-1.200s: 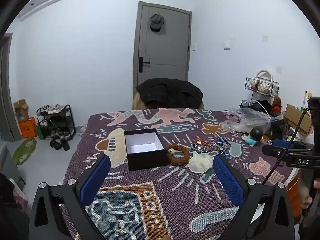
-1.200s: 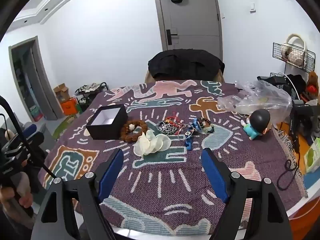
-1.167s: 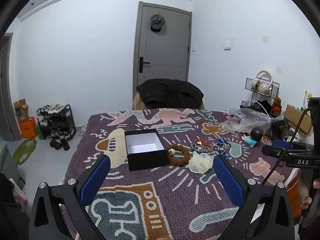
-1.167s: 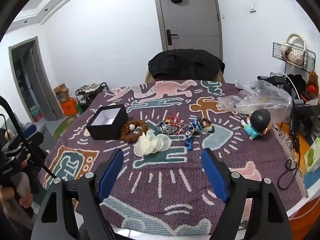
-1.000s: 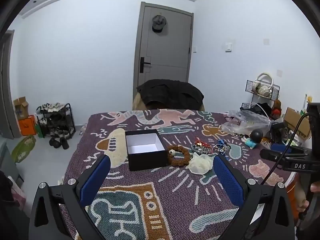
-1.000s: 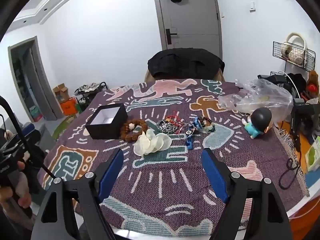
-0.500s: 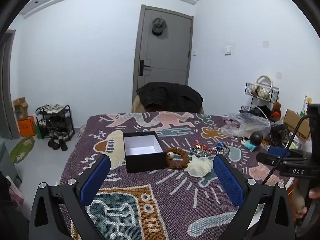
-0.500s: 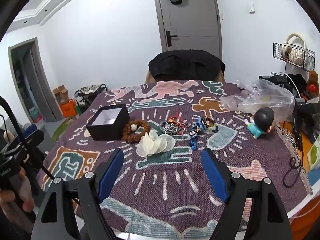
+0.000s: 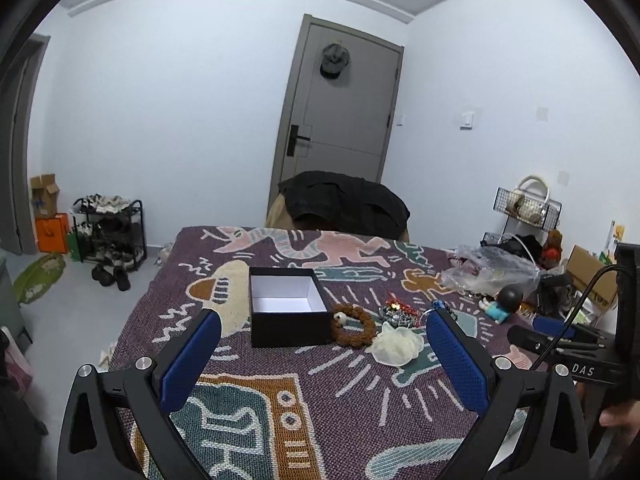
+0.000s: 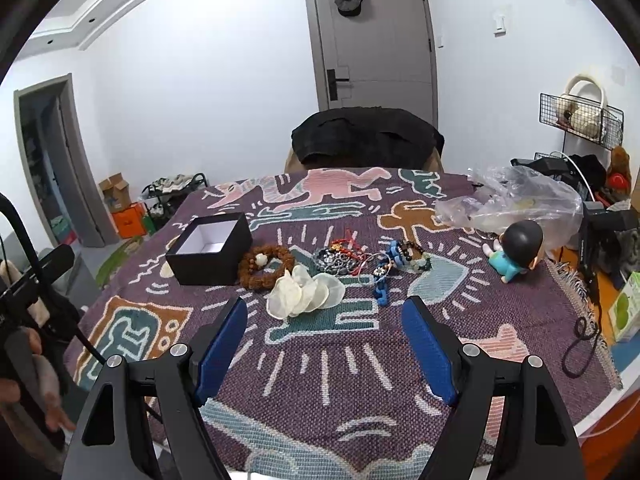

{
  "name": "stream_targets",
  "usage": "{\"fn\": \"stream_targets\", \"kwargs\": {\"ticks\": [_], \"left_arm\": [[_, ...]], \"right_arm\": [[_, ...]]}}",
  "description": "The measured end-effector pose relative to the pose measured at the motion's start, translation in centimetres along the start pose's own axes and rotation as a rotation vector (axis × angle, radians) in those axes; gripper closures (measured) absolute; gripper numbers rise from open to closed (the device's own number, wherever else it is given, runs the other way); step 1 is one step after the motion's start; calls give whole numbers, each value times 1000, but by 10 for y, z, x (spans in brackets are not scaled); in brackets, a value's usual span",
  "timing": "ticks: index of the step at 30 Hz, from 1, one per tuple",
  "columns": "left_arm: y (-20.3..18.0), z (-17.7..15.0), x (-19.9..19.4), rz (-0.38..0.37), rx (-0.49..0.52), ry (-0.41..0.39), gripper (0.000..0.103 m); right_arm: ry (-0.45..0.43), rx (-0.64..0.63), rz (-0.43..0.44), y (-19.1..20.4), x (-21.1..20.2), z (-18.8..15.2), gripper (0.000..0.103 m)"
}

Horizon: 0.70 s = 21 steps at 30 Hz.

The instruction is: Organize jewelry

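A black open box [image 9: 286,308] [image 10: 212,250] with a white, empty inside stands on the patterned cloth. Right of it lie a brown bead bracelet [image 9: 354,326] [image 10: 266,266], a white shell piece [image 9: 398,346] [image 10: 306,292], a dark and red tangle of jewelry [image 9: 396,312] [image 10: 342,256] and blue bead pieces [image 10: 384,276]. My left gripper [image 9: 322,358] is open and empty, held above the near part of the table, short of the box. My right gripper [image 10: 324,338] is open and empty, just short of the shell piece.
A doll with a black head [image 10: 516,248] and a clear plastic bag [image 10: 516,200] lie at the table's right. A chair with a black jacket [image 10: 366,136] stands at the far edge. A shoe rack [image 9: 106,230] stands on the floor to the left.
Both grippers have drifted slightly; the left view has tilted up a little and the right has edged toward the jewelry. Both stay open. Nothing on the table has moved.
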<state>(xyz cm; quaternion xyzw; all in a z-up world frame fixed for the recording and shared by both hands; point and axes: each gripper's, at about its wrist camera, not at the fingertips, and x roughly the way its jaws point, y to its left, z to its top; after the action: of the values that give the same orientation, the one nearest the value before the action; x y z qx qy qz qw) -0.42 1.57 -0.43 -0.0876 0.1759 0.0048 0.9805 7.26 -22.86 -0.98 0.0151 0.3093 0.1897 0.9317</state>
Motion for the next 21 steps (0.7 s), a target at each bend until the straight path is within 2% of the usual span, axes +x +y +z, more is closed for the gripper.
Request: {"fn": "stream_targets", "kwargs": {"ticks": [12,21], "left_arm": [[-7,-2,2,28,64,25,0],[-5,-2,4,35,70,37,0]], "right_arm": [[11,-2,10,2,-1,-1,24],[8,4,-2,-1,-1,1,24]]}}
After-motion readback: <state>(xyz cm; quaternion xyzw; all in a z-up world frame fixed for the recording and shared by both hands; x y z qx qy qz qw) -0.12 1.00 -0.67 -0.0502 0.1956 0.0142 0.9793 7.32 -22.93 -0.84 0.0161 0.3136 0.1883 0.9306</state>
